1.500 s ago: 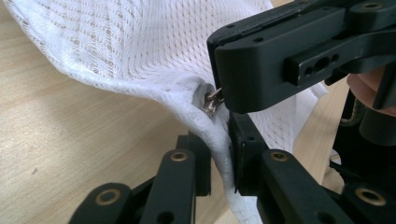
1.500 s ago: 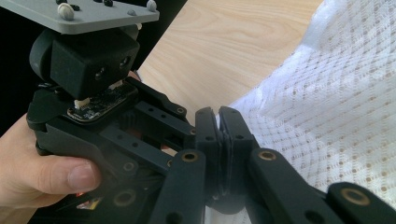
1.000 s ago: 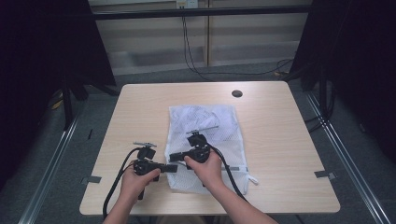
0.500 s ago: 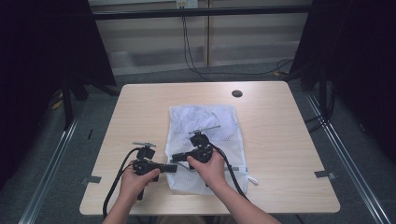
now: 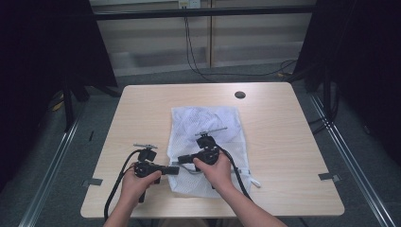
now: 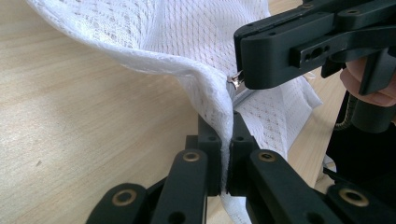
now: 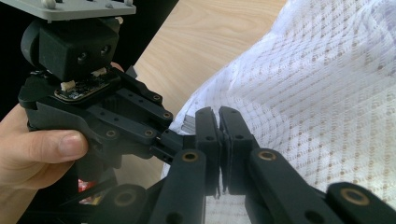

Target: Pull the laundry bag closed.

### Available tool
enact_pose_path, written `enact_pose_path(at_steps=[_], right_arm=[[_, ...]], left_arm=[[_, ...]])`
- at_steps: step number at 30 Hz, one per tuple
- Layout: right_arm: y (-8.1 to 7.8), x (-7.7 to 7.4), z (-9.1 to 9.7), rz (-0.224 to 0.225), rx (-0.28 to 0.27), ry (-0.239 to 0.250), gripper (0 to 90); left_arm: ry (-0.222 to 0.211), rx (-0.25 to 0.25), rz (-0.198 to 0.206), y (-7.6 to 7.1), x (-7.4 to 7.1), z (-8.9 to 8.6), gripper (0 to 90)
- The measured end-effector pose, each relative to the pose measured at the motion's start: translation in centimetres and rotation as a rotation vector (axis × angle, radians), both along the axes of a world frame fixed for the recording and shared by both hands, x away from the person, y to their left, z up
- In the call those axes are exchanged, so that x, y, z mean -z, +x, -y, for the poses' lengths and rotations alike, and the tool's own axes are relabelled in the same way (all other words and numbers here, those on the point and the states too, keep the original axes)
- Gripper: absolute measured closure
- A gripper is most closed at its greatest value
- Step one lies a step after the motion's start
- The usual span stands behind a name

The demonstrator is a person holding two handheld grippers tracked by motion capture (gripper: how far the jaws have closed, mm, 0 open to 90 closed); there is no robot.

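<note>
1. A light wooden surface stands on a grey floor, with dark curtains at both sides.
2. A white mesh bag lies flat near the surface's middle, reaching toward the near edge.
3. A small dark round hole sits in the surface beyond the bag.
4. The left gripper, held in the left hand, points right, its tip at the bag's left edge.
5. The right gripper, held in the right hand, lies over the bag and points left, just beside the left one.
6. Black cables trail from both grippers toward the near edge.
7. Whether the jaws are closed is too small to tell.
</note>
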State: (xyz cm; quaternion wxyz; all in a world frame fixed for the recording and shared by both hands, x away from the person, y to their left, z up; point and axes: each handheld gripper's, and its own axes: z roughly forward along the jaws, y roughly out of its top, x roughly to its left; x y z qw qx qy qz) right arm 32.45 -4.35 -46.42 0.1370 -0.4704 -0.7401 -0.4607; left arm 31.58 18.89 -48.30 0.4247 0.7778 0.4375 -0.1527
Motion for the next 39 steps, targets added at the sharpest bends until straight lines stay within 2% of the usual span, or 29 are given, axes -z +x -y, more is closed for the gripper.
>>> enact_pose_path(at_steps=[10,11,16,39], right_arm=[[0.0,0.0,0.1,-0.003,-0.010,-0.001,87.1],[0.0,0.0,0.4,0.012,0.000,-0.023,87.1],[0.2,0.1,1.1,-0.015,0.011,-0.007,87.1],[0.3,0.3,2.7,-0.015,0.032,-0.011,87.1]], left_arm=[[0.002,-0.001,-0.003,0.0,-0.1,-0.1,87.9],[0.001,-0.001,0.004,0.0,-0.2,-0.4,87.9],[-0.001,-0.002,0.003,0.0,-0.3,-0.5,87.9],[-0.006,-0.016,-0.016,0.0,-0.3,-0.8,87.9]])
